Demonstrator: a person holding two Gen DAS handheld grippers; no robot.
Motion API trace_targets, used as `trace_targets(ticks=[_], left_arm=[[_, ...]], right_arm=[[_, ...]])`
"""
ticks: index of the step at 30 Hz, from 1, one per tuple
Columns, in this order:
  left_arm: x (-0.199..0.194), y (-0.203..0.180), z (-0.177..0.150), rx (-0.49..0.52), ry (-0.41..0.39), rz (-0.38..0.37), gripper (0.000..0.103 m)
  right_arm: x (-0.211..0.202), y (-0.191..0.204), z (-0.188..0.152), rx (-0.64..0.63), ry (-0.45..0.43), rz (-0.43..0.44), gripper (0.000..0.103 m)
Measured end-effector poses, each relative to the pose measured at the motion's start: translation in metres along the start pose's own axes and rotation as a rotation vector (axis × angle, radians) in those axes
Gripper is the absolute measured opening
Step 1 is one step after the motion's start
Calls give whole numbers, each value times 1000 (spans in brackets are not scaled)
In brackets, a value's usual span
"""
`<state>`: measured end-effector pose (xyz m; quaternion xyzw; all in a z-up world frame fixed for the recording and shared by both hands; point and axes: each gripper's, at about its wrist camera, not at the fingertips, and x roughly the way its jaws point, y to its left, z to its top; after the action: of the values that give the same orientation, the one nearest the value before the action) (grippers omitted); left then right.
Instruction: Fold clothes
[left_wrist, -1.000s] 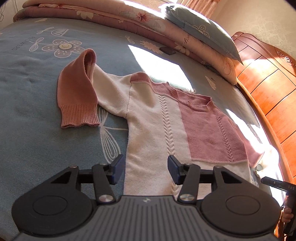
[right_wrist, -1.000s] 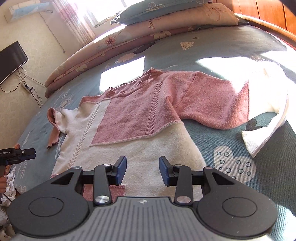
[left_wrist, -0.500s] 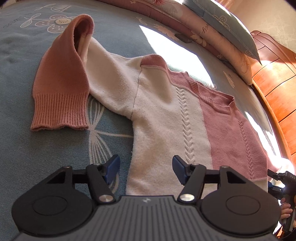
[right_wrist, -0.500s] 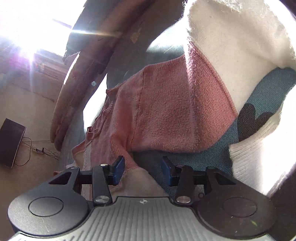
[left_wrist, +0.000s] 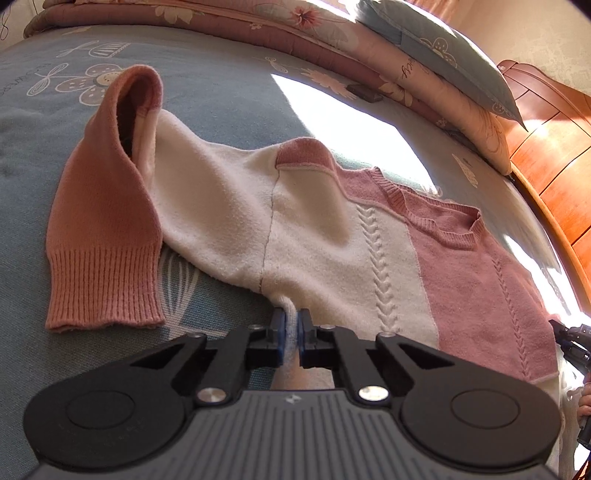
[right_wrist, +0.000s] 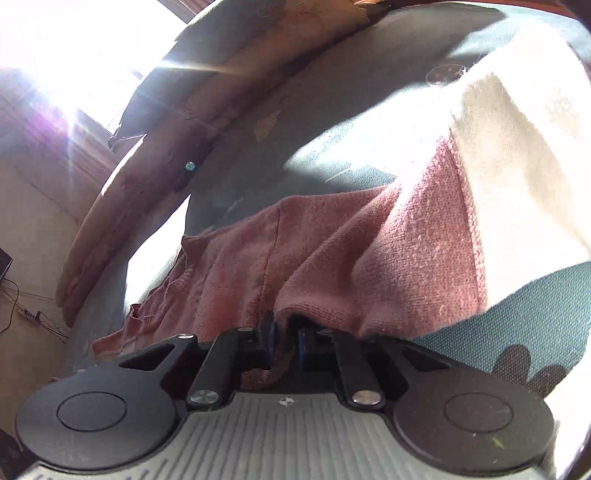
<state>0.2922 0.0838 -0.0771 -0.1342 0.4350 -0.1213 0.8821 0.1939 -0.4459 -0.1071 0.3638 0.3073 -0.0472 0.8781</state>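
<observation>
Left gripper (left_wrist: 290, 332) clenched on the cream underarm fold of the pink-and-cream sweater (left_wrist: 332, 236), which lies flat mid-bed on the blue bedspread (left_wrist: 229, 96). Right gripper (right_wrist: 284, 345) pinches its pink fabric (right_wrist: 332, 266) at the opp. underarm.

The left tool (left_wrist: 290, 332) pinches a cream fold of the sweater (left_wrist: 332, 236) at the underarm. The sweater lies flat on the blue bed (left_wrist: 221, 96), its pink-cuffed sleeve (left_wrist: 103, 221) doubled back.
</observation>
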Motion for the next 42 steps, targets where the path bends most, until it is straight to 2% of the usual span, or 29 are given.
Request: trace_targets(ticks=[5, 6, 9, 12, 15, 18, 19, 20, 22, 24, 28, 30, 32, 37, 42], left_arm=[[-2, 4, 19, -6, -34, -2, 2], [-1, 5, 23, -7, -40, -3, 2], [-1, 4, 34, 24, -102, 58, 0], [3, 14, 37, -38, -56, 13, 0], [0, 14, 32, -36, -29, 11, 0], [-14, 11, 22, -17, 4, -23, 5], [-19, 11, 20, -19, 4, -30, 11], [-25, 11, 18, -21, -1, -39, 21], [-36, 9, 14, -16, 7, -49, 30], [-45, 7, 10, -7, 24, -52, 30], [-67, -10, 1, 50, 64, -50, 31], [-78, -22, -8, 80, 88, -66, 37], [-88, -39, -23, 132, 123, -103, 46], [-103, -90, -71, 298, 229, -169, 48], [-121, -119, -96, 362, 239, -184, 52]], right_arm=[[-11, -7, 46, -26, -97, -45, 12], [-11, -6, 53, -35, -101, -51, 12], [-6, -1, 66, -69, -98, -68, 12], [7, 1, 62, -92, -51, -84, 15], [-5, -3, 51, -85, -19, -60, 20], [-16, -6, 40, -78, 14, -35, 31], [-20, -7, 36, -77, 24, -26, 36], [-27, -8, 33, -81, 33, -15, 36], [-41, -8, 28, -93, 52, -5, 38], [-55, -6, 22, -114, 65, -7, 39], [-83, 1, 11, -169, 82, -5, 40], [-96, 6, 5, -181, 93, 3, 41], [-107, 14, -5, -198, 111, 27, 45], [-120, 47, -42, -309, 209, 93, 45], [-143, 86, -73, -428, 238, 144, 49]])
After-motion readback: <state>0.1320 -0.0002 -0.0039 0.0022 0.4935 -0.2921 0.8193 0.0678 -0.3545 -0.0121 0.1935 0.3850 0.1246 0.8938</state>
